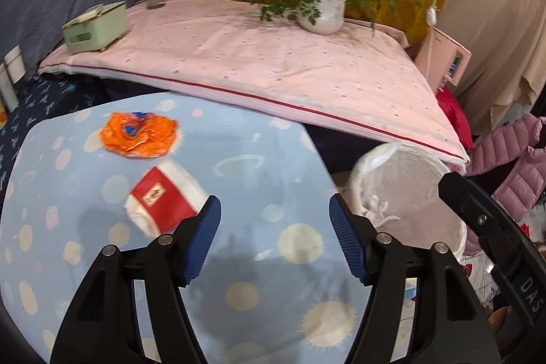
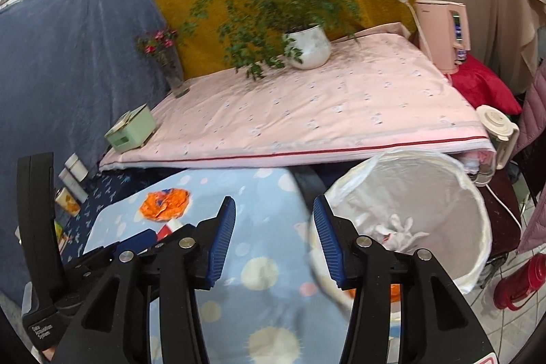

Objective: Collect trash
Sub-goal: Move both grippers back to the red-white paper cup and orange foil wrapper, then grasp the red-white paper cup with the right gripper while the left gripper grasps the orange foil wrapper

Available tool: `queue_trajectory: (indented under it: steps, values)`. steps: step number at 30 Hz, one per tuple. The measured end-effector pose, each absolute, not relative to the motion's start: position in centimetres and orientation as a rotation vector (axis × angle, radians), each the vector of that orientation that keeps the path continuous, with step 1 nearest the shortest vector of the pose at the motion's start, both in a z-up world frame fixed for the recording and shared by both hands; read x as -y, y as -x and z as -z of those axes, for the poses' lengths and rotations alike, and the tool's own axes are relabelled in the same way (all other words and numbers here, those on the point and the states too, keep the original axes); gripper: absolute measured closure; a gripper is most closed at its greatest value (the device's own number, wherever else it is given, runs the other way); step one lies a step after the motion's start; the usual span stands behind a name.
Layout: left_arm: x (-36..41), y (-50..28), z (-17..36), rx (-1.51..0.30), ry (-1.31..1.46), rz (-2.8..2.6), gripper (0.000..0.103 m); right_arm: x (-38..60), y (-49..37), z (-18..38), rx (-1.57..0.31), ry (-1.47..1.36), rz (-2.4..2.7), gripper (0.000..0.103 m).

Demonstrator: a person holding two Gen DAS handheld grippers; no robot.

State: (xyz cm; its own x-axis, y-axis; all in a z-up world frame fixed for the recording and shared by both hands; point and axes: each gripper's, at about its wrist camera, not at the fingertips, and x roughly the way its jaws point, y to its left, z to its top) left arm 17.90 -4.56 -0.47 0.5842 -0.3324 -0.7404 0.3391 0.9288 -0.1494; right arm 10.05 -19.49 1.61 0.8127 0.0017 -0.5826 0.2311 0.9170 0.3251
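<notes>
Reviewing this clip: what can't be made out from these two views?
- Red-and-white carton: label blurred in the left wrist view; mostly hidden behind the left hand-held gripper in the right wrist view.
- Bin contents: white scraps, too blurred to identify; an orange item by its near rim is cut off by the right hand-held gripper.
- Orange wrapper: print unreadable.

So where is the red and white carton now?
In the left wrist view, the red and white carton lies on the blue dotted cloth, just below the orange wrapper, left of the bin.

We are in a lived-in home: a potted plant (image 1: 322,11) on a pink cloth-covered table (image 1: 273,67), a puffer jacket (image 1: 512,166), a kettle (image 2: 498,139).
</notes>
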Motion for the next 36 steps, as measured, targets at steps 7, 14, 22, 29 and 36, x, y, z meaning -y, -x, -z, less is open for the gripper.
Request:
queue_trajectory:
  steps: [7, 14, 22, 29, 36]
  values:
    - [0.0, -18.8, 1.0, -0.869, 0.018, 0.313, 0.04, 14.9, -11.6, -1.0, -0.649, -0.358, 0.051, 0.054]
    - [-4.0, -19.5, 1.6, -0.871, 0.045, 0.248, 0.037, 11.3, -13.0, -0.3, -0.69, -0.324, -0.02, 0.054]
    - [-8.9, -21.6, 3.4, -0.894, 0.053, 0.159, 0.034, 8.3, -16.1, 1.8, -0.752, -0.29, -0.094, 0.045]
    - [-12.6, -25.6, 4.7, -0.903, 0.088, 0.104, 0.025, 6.0, -20.8, 5.2, -0.826, -0.25, -0.173, 0.045]
    - [-13.4, -31.0, 6.2, -0.918, 0.148, 0.105, 0.016, 5.4, -25.1, 8.3, -0.875, -0.227, -0.257, 0.045]
